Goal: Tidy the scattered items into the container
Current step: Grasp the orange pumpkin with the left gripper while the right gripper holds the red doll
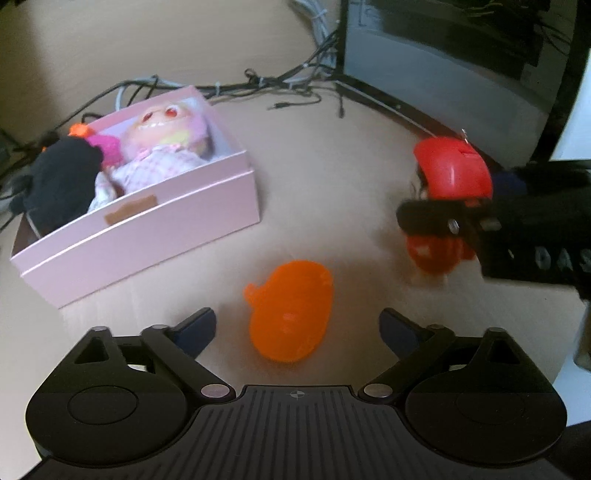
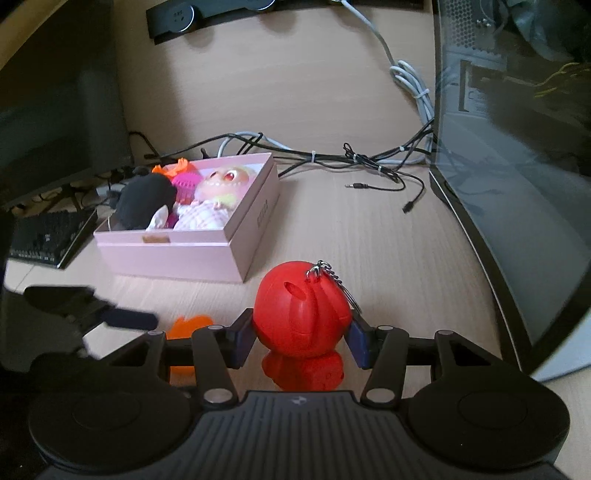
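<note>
A pink box (image 1: pixel 147 236) stands at the left and holds a doll (image 1: pixel 162 147), a black plush (image 1: pixel 59 184) and a small pink toy. An orange toy (image 1: pixel 290 310) lies on the table between the spread fingers of my left gripper (image 1: pixel 297 317), and the pads do not touch it. My right gripper (image 2: pixel 301 325) is shut on a red figure (image 2: pixel 299 314) with a key chain, held upright above the table. The left wrist view shows the red figure (image 1: pixel 454 170) at the right. In the right wrist view the pink box (image 2: pixel 177 254) lies beyond it, and the orange toy (image 2: pixel 188 325) is partly hidden.
A glass-sided computer case (image 2: pixel 517 184) stands along the right. Cables (image 2: pixel 332 158) run behind the box, with a loose audio plug (image 2: pixel 354 185) on the table. A keyboard (image 2: pixel 48 236) and a dark monitor (image 2: pixel 55 110) sit at the left, and a black bar (image 2: pixel 207 14) lies at the back.
</note>
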